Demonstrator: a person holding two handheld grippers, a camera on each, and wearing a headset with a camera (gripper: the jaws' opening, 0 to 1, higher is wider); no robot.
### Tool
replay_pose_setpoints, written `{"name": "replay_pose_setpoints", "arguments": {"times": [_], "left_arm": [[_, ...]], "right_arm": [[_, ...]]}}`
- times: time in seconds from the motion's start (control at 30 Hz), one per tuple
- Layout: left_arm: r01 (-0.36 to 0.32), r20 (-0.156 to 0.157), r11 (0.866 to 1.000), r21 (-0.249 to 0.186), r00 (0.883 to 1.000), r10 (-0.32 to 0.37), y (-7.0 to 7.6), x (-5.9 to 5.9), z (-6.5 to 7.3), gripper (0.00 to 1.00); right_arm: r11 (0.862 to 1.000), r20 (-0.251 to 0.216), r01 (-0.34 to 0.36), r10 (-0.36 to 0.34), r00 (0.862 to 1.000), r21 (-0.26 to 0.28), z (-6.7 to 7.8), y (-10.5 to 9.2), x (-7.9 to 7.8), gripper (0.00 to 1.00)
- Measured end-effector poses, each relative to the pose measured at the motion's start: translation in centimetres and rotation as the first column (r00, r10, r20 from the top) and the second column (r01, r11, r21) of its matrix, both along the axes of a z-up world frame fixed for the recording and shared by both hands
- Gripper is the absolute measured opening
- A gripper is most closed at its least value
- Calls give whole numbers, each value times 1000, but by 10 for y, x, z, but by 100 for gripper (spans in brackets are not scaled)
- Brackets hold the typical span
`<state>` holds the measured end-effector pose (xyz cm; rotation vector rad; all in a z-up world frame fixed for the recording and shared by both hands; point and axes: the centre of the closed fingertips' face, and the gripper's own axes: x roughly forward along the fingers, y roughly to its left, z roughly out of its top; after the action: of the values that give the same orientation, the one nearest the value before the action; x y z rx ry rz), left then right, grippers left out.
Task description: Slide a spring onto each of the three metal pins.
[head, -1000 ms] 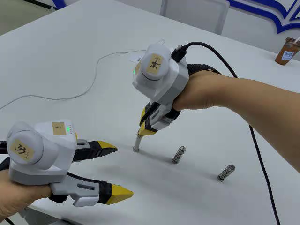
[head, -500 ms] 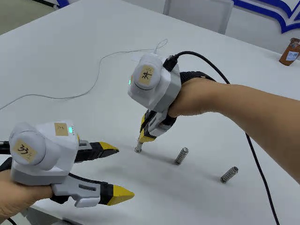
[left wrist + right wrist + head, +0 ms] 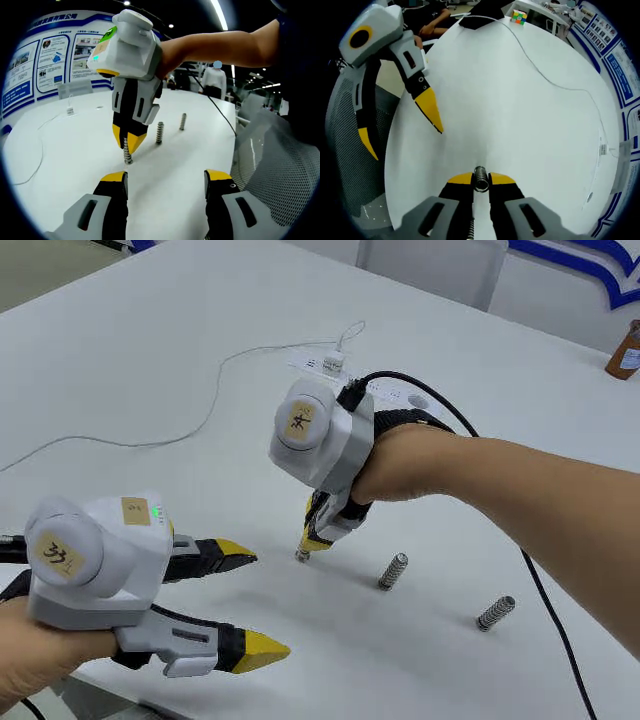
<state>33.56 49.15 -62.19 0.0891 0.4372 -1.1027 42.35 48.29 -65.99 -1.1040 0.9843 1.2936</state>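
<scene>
looks like the last of the three is being done here. the right tongs are pointed down at the surface and are closed nearly all the way on a spring, which is pinched between the yellow tips and threaded over an upright pin. in the left gripper view a few coils can be seen below the tips, with the pin's base on the surface right under them. so the spring is judged to be partway down, not seated yet.

taking that pin as the reference in the head view: a second pin with a spring already on it is stood near it to the right. a third pin, also sprung, is found further out the same way. the left tongs are held wide open with nothing in them, near the pin on its left and off the surface.

for the next move, the spring probably needs to be pushed straight down the pin and then let go. if the tongs get tilted, the pin could be knocked over, since nothing is seen bracing it.
</scene>
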Motion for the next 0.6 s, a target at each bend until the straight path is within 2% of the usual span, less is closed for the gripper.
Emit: {"name": "replay_pose_setpoints", "arguments": {"times": [0.23,0.6], "left_arm": [[0,-1,1000,4,1000,0,1,1,1,63],[-5,1,1000,6,1000,5,2,3,2,63]], "right_arm": [[1000,-5,21,-21,1000,-2,-9,-3,2,13],[999,-15,42,-42,999,9,-13,-4,1,13]]}}
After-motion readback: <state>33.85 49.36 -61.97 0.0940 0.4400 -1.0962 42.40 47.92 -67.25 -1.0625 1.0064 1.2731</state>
